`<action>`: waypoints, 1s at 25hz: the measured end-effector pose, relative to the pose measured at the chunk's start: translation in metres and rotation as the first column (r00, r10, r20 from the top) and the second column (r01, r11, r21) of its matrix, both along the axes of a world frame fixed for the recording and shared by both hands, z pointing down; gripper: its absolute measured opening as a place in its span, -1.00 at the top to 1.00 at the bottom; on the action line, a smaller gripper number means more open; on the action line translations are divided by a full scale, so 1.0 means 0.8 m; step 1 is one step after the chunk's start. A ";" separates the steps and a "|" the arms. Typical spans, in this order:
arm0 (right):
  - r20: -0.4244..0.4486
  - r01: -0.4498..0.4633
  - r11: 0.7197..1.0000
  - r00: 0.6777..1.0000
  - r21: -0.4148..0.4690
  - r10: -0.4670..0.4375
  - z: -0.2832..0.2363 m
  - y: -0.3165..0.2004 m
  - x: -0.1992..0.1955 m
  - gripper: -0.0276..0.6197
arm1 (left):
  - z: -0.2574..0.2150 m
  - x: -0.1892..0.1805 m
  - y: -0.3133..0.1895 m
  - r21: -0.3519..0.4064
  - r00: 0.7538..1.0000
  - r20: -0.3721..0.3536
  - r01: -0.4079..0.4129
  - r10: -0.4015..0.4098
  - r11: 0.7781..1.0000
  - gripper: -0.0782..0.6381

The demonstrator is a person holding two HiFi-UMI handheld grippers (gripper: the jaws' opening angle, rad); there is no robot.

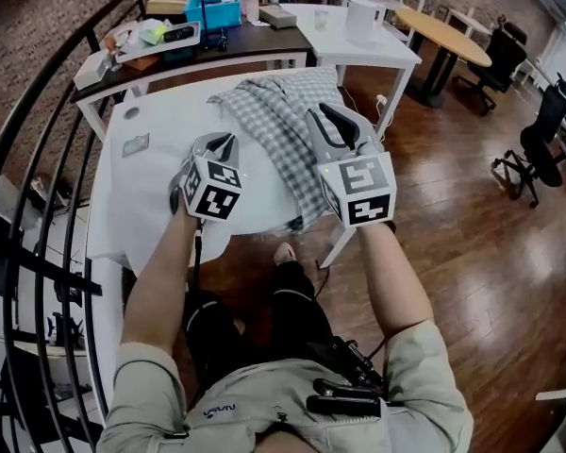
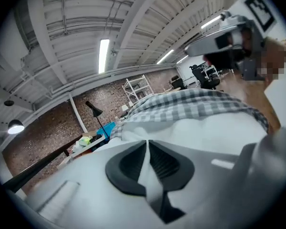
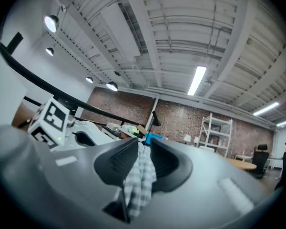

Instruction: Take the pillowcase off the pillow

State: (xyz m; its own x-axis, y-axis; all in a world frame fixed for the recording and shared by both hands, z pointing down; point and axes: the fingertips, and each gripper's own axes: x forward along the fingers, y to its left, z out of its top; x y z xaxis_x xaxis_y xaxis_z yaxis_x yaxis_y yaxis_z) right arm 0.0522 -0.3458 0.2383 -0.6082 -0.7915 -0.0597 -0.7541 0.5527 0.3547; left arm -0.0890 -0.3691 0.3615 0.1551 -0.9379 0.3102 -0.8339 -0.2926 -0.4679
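At the front edge of the tabletop (image 1: 151, 111), the left gripper (image 1: 224, 141) is pinching the white pillow (image 2: 205, 128), probably anchoring it, while the right gripper (image 1: 326, 111) is clamping the checked pillowcase (image 1: 283, 111) to peel it off.

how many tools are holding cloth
2. The left tool pinches the white pillow; the right tool grips the checked pillowcase.

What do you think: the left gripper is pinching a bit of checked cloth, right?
No. The left gripper is pinching a bit of plain white cloth, not checked, as the left gripper view shows. The checked cloth sits in the right gripper.
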 end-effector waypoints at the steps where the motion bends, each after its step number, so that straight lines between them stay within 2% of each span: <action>1: -0.015 0.004 1.000 1.000 -0.012 -0.004 -0.003 -0.013 -0.011 0.63 | -0.002 0.002 0.009 0.024 1.000 -0.011 -0.004 0.004 1.000 0.73; 4: -0.088 -0.006 0.998 0.996 -0.062 0.001 -0.001 -0.054 -0.040 0.48 | -0.008 0.008 0.038 0.107 0.999 -0.038 -0.018 0.022 0.994 0.73; 8: -0.201 -0.067 0.988 0.979 -0.137 0.038 0.021 -0.101 -0.069 0.39 | -0.015 0.014 0.074 0.211 0.997 -0.054 -0.044 0.056 0.977 0.74; 11: -0.306 -0.071 0.975 0.952 -0.211 0.003 0.051 -0.121 -0.090 0.36 | -0.021 0.017 0.096 0.275 0.996 -0.057 -0.057 0.075 0.960 0.74; 12: -0.339 -0.071 0.970 0.941 -0.231 -0.012 0.058 -0.125 -0.095 0.43 | -0.025 0.017 0.101 0.290 0.995 -0.064 -0.058 0.079 0.955 0.75; 14: -0.387 -0.096 0.967 0.922 -0.235 -0.002 0.060 -0.137 -0.096 0.87 | -0.037 0.014 0.110 0.314 0.993 -0.081 -0.059 0.089 0.947 0.75; 15: -0.403 -0.117 0.971 0.915 -0.209 0.023 0.053 -0.144 -0.093 0.88 | -0.047 0.013 0.116 0.331 0.992 -0.080 -0.066 0.097 0.941 0.75; 17: -0.417 -0.153 0.979 0.905 -0.138 0.082 0.032 -0.159 -0.082 0.88 | -0.070 0.010 0.128 0.379 0.991 -0.071 -0.082 0.117 0.922 0.75; 19: -0.398 -0.196 0.975 0.907 -0.105 0.140 0.018 -0.175 -0.065 0.88 | -0.086 0.003 0.138 0.408 0.987 -0.092 -0.085 0.134 0.909 0.75; 25: -0.325 -0.354 0.930 0.895 -0.104 0.305 0.011 -0.224 -0.001 0.89 | -0.111 -0.013 0.149 0.409 0.966 -0.196 -0.077 0.169 0.910 0.75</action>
State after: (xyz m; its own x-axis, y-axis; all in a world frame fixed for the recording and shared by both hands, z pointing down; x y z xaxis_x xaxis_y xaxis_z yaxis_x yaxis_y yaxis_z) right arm 0.0516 -0.5249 0.2470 -0.2807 -0.9334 0.2236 -0.7747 0.3579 0.5213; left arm -0.0991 -0.2495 0.2728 0.2984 -0.9445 -0.1371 -0.8988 -0.2298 -0.3734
